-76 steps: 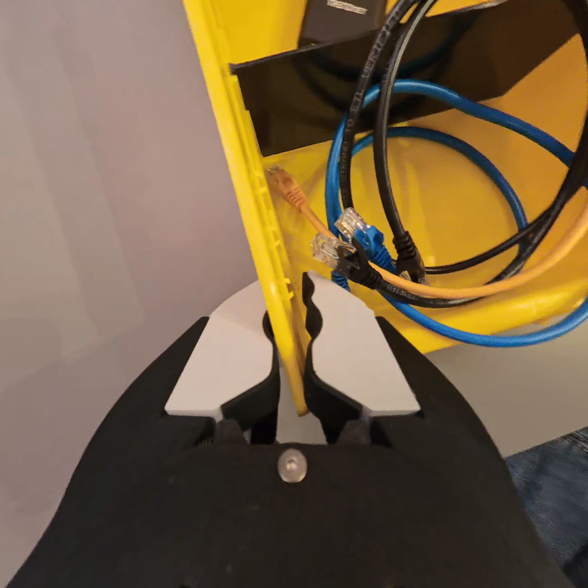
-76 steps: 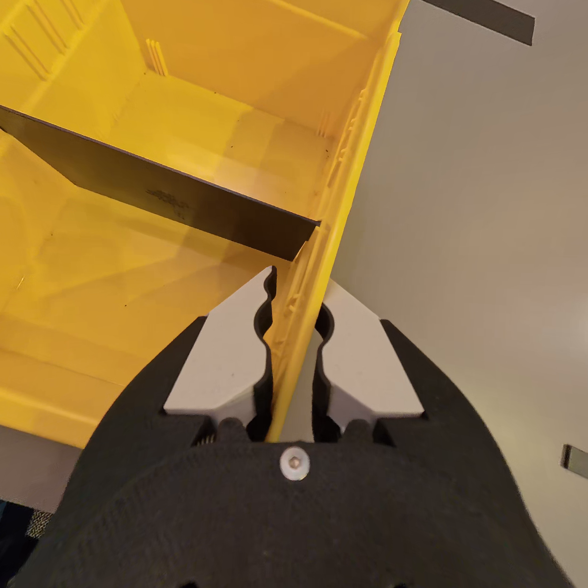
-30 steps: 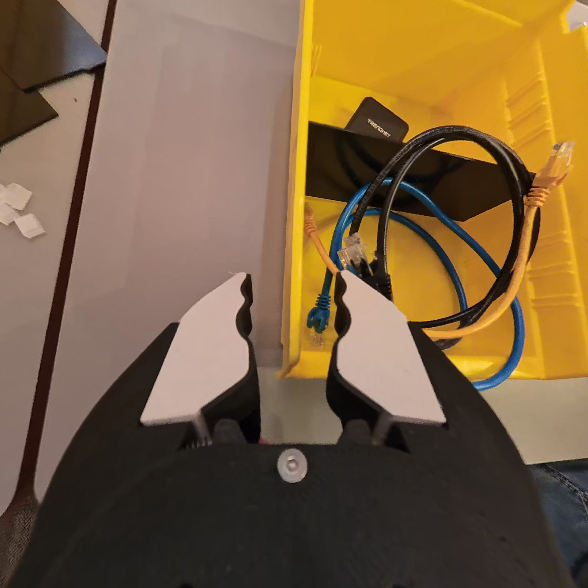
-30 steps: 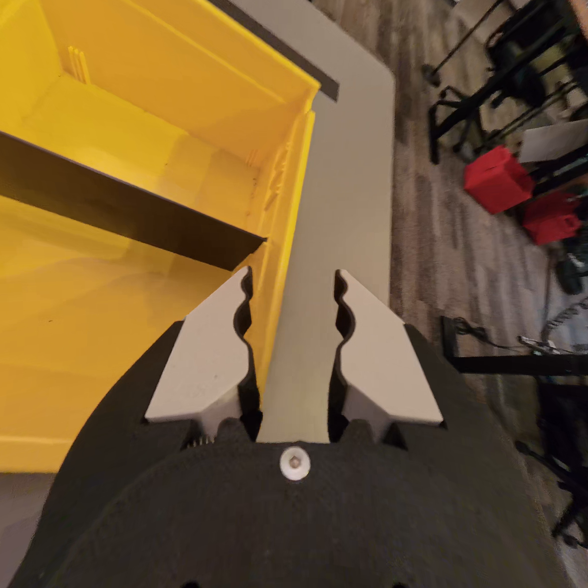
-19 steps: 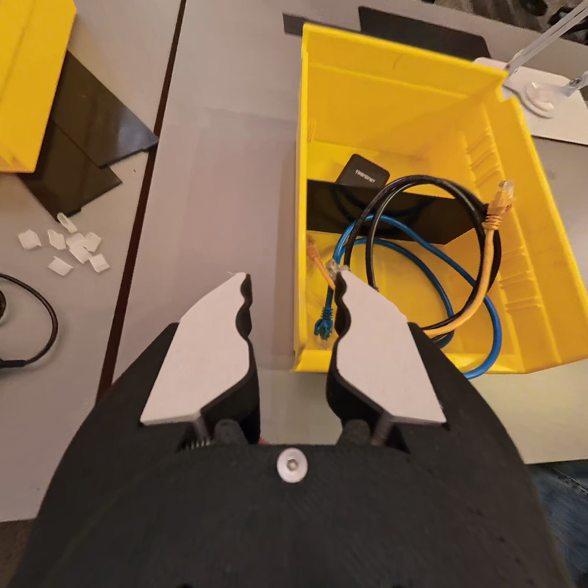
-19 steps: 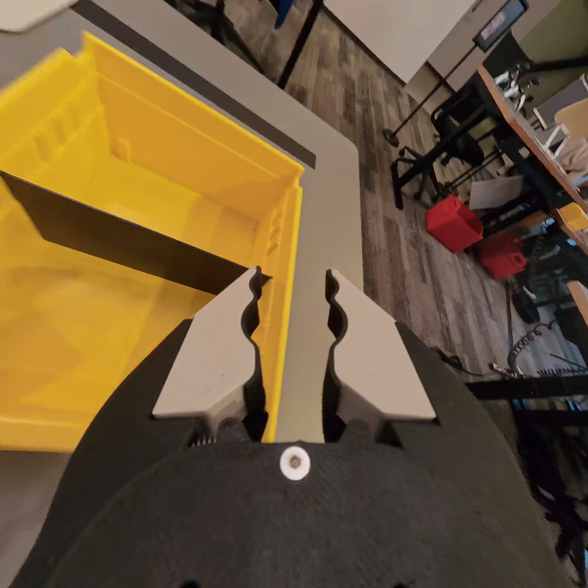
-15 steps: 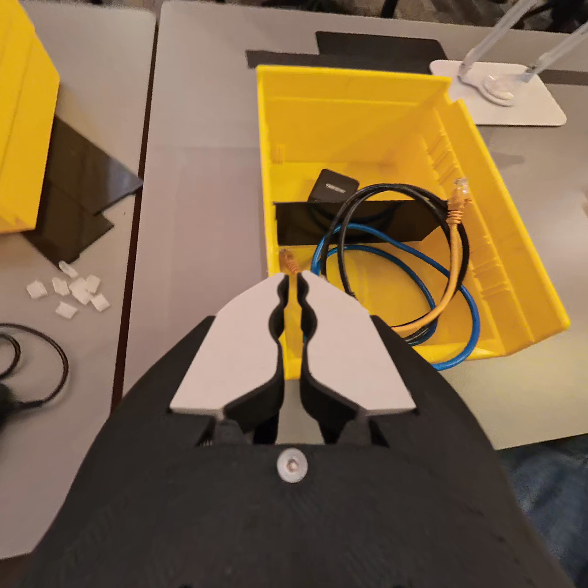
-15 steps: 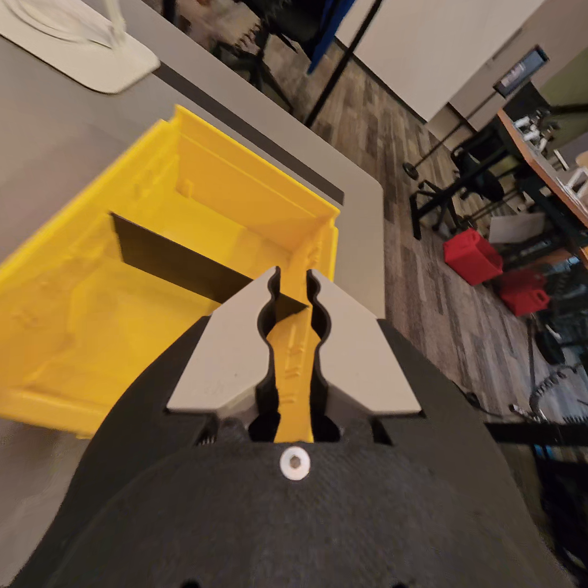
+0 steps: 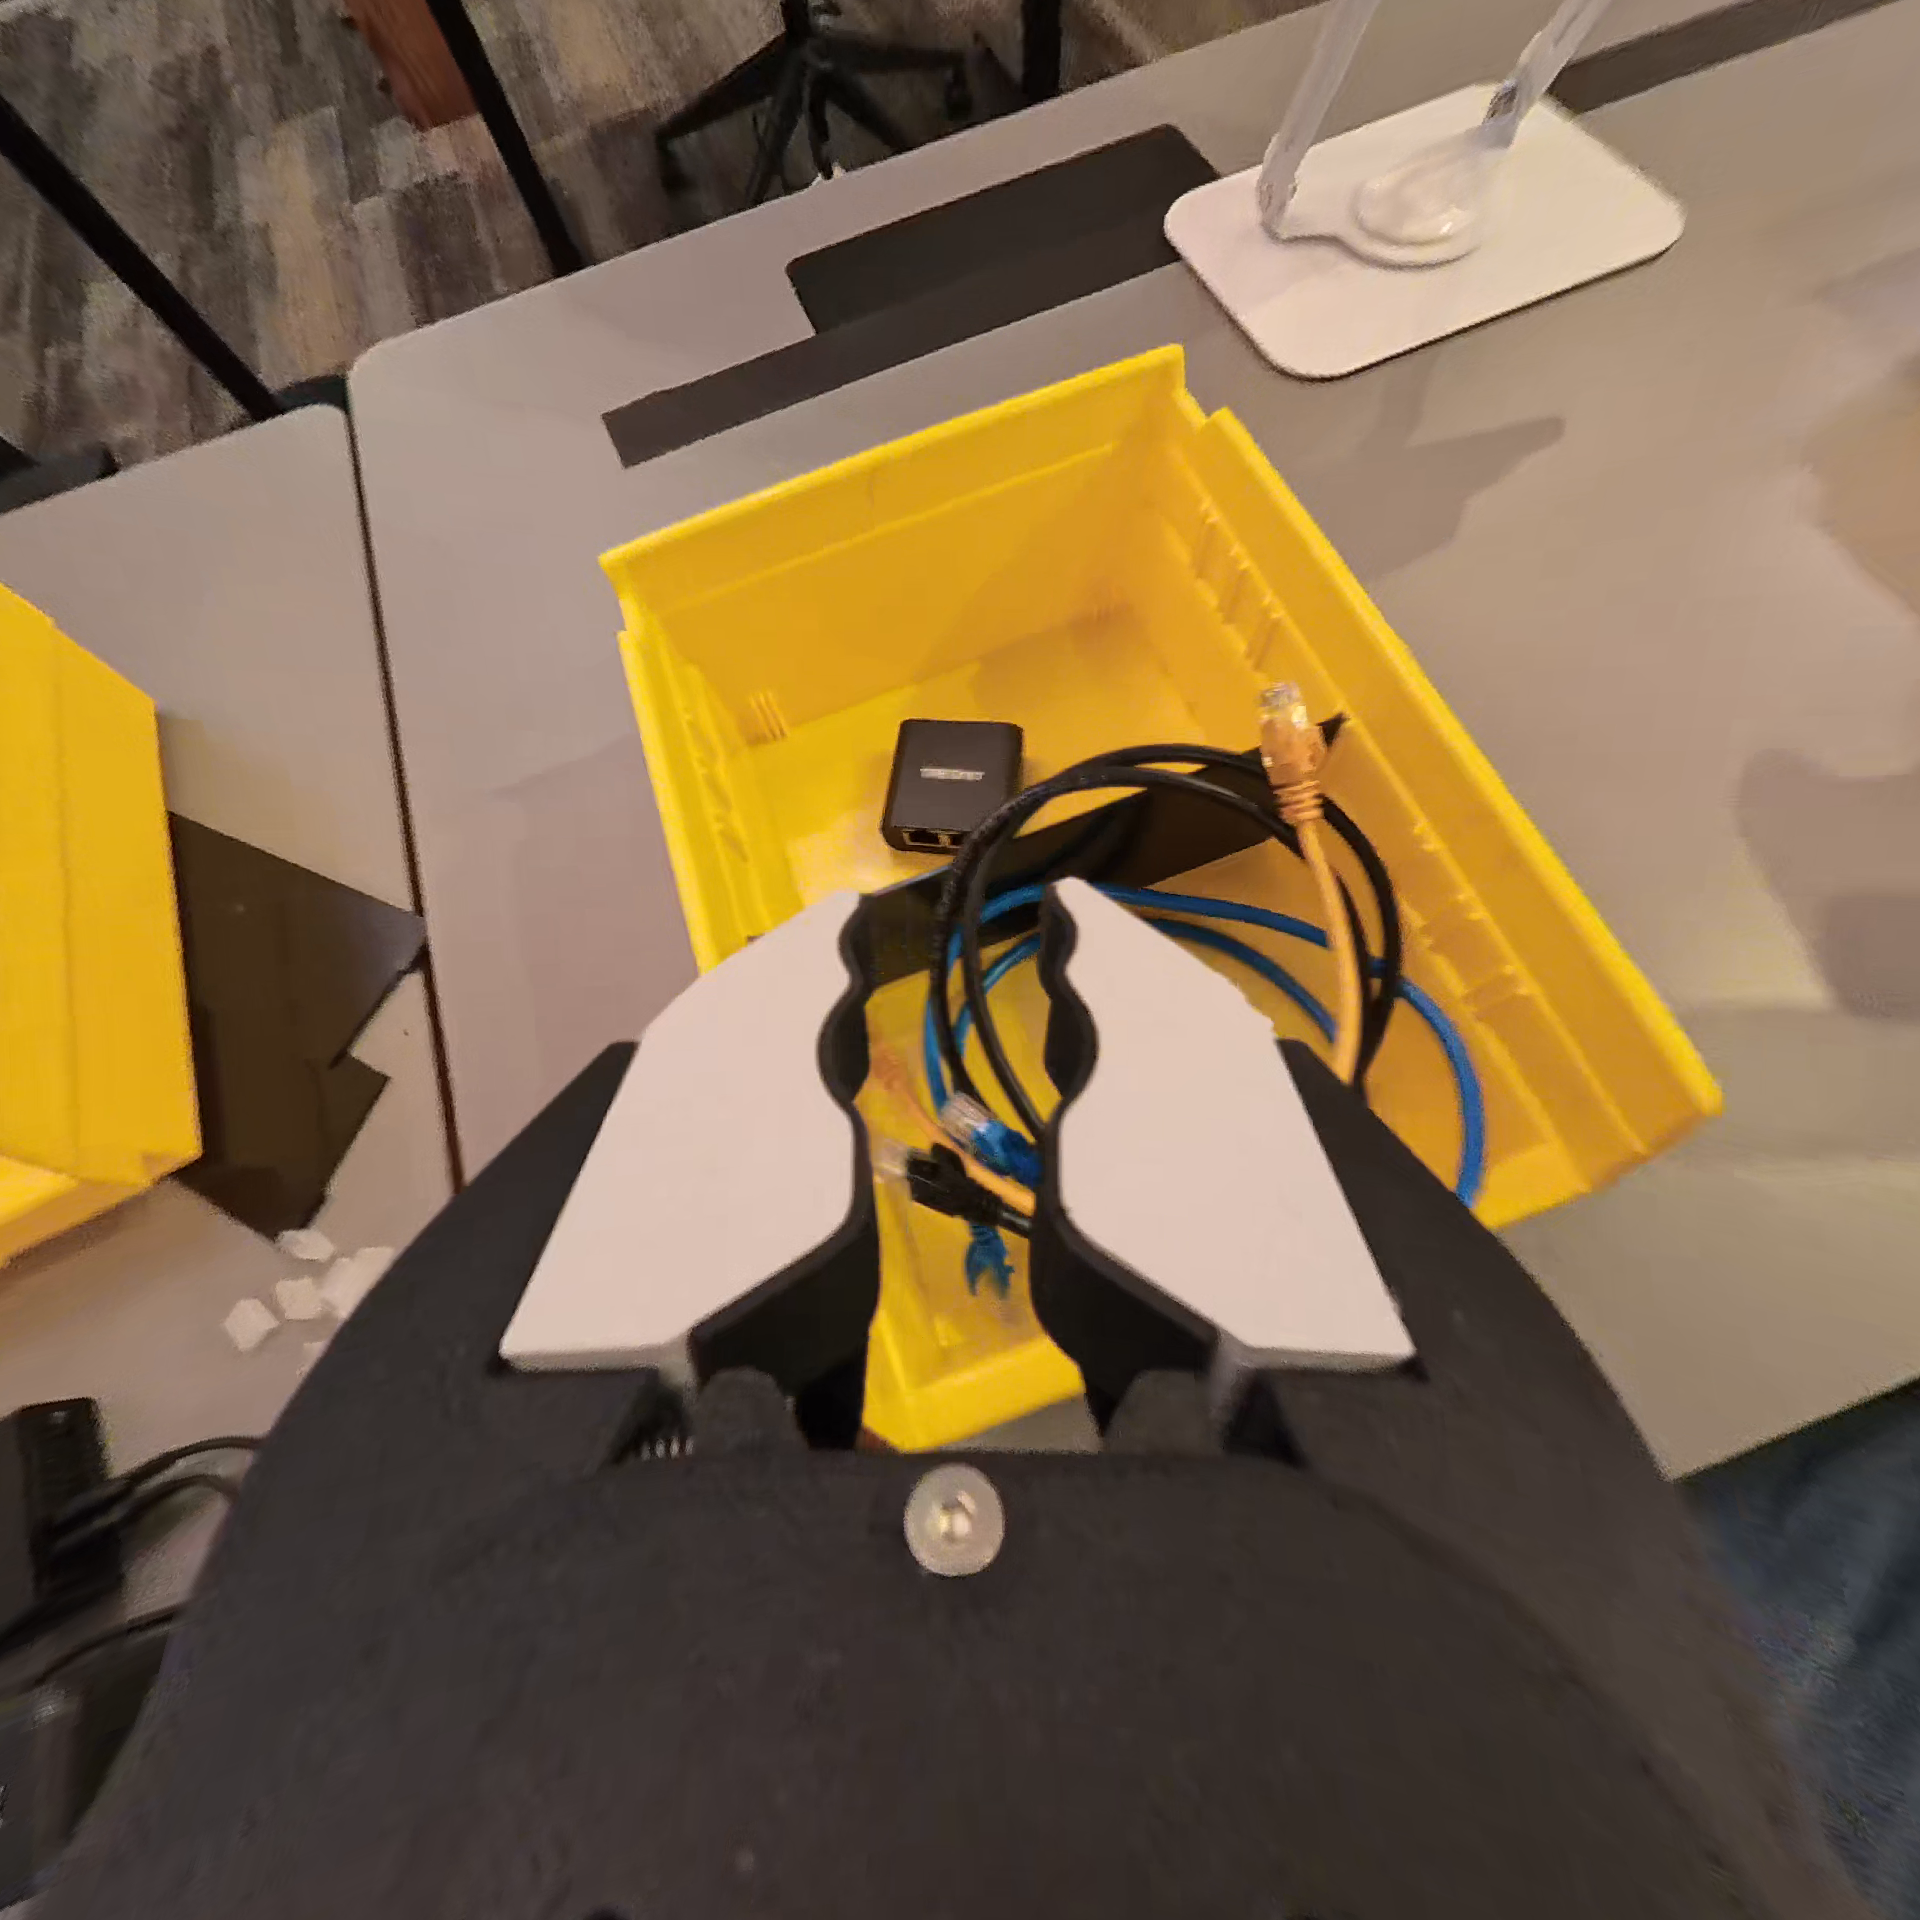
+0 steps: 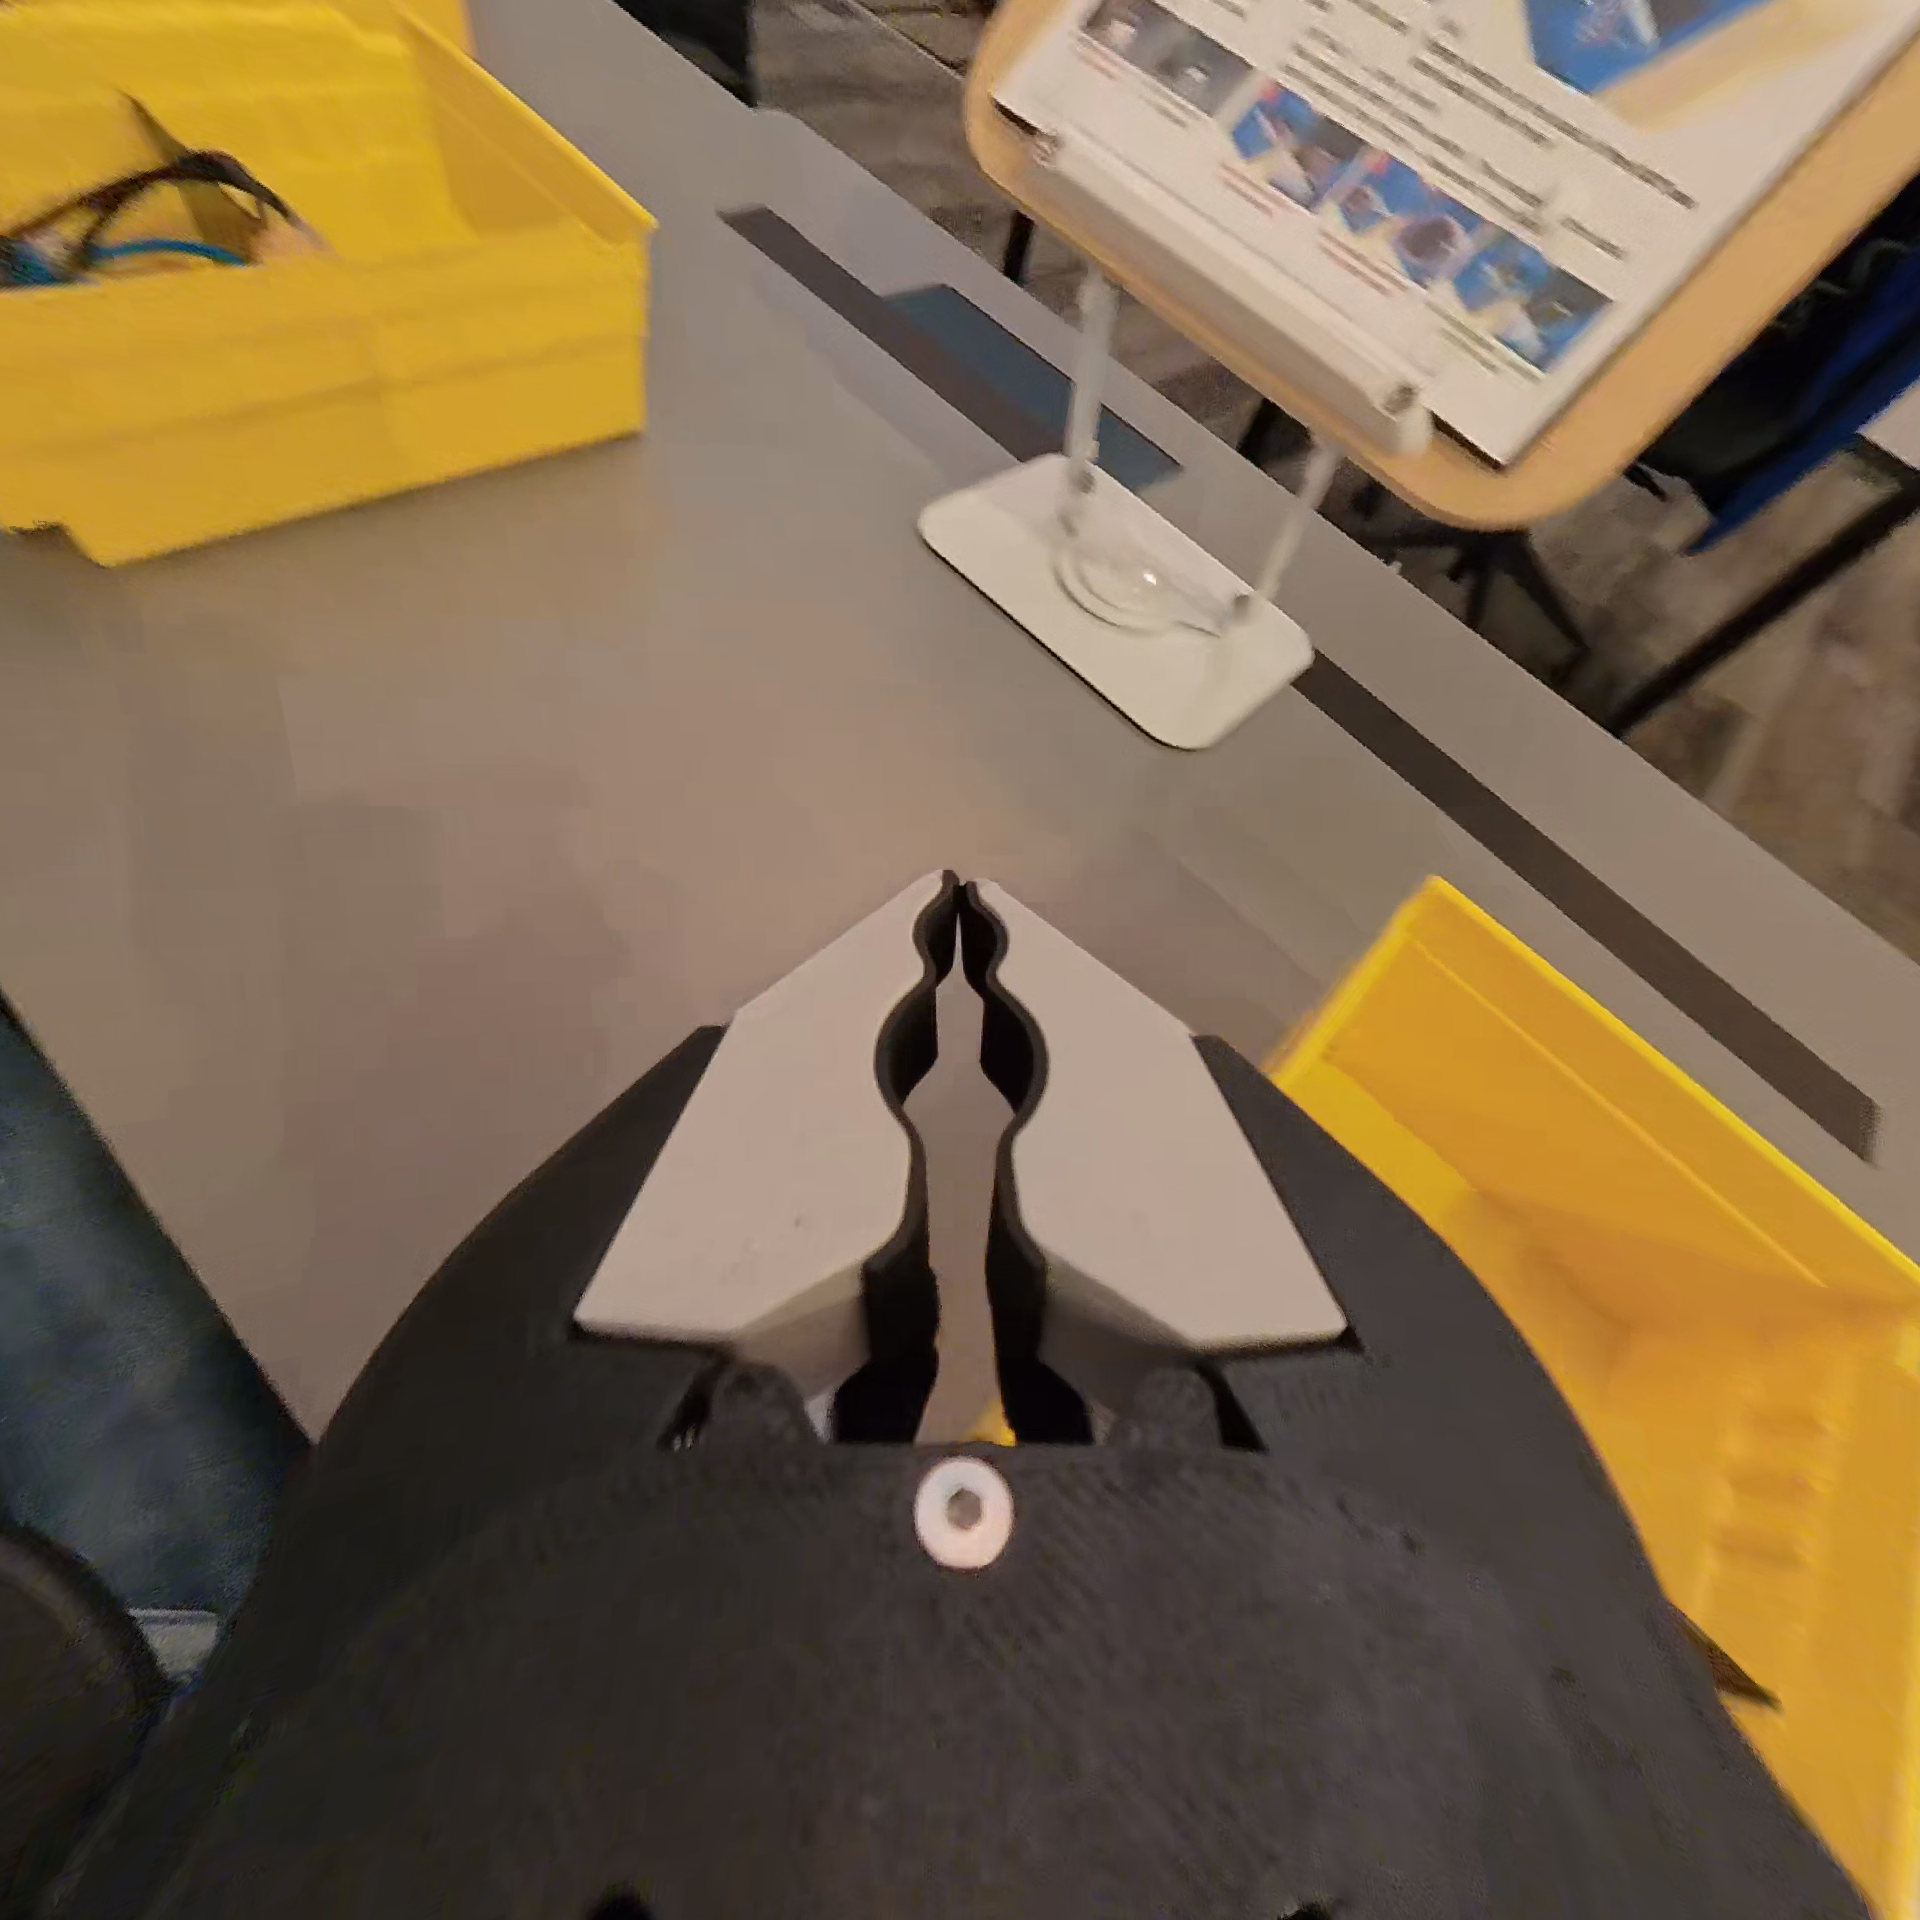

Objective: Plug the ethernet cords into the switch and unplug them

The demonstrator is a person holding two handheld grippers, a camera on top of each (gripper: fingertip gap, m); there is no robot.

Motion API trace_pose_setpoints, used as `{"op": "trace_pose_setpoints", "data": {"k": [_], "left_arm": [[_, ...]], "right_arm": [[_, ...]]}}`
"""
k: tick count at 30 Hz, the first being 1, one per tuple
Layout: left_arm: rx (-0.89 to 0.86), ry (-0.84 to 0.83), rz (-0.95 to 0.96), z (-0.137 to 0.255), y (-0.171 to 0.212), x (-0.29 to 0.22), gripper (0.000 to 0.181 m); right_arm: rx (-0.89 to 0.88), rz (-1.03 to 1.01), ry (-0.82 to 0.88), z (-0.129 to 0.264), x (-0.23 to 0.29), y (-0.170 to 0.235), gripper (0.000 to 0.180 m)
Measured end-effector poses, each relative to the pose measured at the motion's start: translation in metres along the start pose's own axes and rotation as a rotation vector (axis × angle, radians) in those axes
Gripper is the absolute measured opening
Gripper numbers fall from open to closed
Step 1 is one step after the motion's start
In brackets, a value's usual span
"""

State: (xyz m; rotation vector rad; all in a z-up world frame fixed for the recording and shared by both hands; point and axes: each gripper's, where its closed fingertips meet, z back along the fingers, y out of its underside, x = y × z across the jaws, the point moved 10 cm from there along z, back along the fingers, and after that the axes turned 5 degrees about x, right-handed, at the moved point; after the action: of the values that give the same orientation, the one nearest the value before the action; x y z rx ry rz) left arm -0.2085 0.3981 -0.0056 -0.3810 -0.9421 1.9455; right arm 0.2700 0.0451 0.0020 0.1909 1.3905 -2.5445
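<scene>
A yellow bin (image 9: 935, 520) stands on the grey table. In it lies a small black switch (image 9: 951, 779) behind a black divider (image 9: 1195, 831). In front of the divider lie a coiled black cord (image 9: 1091, 779), a blue cord (image 9: 1455, 1091) and an orange cord (image 9: 1340, 935), with one orange plug (image 9: 1288, 727) sticking up at the right wall. My left gripper (image 9: 956, 904) is open and empty, above the bin's near half. My right gripper (image 10: 956, 883) is shut and empty over bare table. The bin with the cords (image 10: 312, 343) is at that view's upper left.
A second yellow bin (image 9: 83, 935), black sheets (image 9: 281, 997) and white scraps (image 9: 301, 1288) lie to the left. A sign stand with a white base (image 10: 1122, 603) stands behind, near the table's far edge. Another yellow bin (image 10: 1558, 1247) sits to the right of my right gripper. Spacing between my two grippers at the tips: around 55 cm. To the orange plug (image 9: 1288, 727): left tips about 12 cm, right tips about 45 cm. Seen from the right wrist view (image 10: 286, 237) as well. The small black switch (image 9: 951, 779) is about 20 cm from my left fingertips.
Both grippers let go of the bin's side walls and rose away. The left now hangs open over the cords. The right swung off to the right and shut.
</scene>
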Motion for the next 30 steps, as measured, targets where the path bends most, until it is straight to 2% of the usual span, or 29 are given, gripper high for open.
{"op": "trace_pose_setpoints", "data": {"k": [1, 4, 8, 15, 21, 23, 30], "left_arm": [[0.017, -0.017, -0.023, -0.004, -0.003, 0.001, 0.034], [0.054, -0.017, -0.064, -0.017, -0.014, 0.002, 0.044], [0.125, 0.025, -0.12, -0.04, -0.034, 0.006, 0.045], [0.414, 0.157, -0.201, -0.112, -0.064, 0.01, 0.054], [0.704, 0.209, -0.216, -0.179, -0.063, 0.012, 0.061], [0.743, 0.276, -0.175, -0.188, -0.068, 0.012, 0.062], [0.982, 0.282, -0.217, -0.225, -0.057, 0.014, 0.068]], "right_arm": [[-0.001, 0.004, -0.015, -0.004, 0.007, -0.005, 0.0], [-0.021, -0.012, -0.078, -0.013, 0.03, -0.019, 0.0], [-0.027, -0.024, -0.171, -0.026, 0.062, -0.03, 0.0], [-0.021, -0.048, -0.289, -0.05, 0.107, -0.028, 0.002], [0.024, -0.032, -0.332, -0.064, 0.123, -0.017, 0.004], [0.02, -0.046, -0.35, -0.066, 0.123, -0.015, 0.004], [0.025, -0.048, -0.378, -0.072, 0.123, -0.009, 0.005]]}}
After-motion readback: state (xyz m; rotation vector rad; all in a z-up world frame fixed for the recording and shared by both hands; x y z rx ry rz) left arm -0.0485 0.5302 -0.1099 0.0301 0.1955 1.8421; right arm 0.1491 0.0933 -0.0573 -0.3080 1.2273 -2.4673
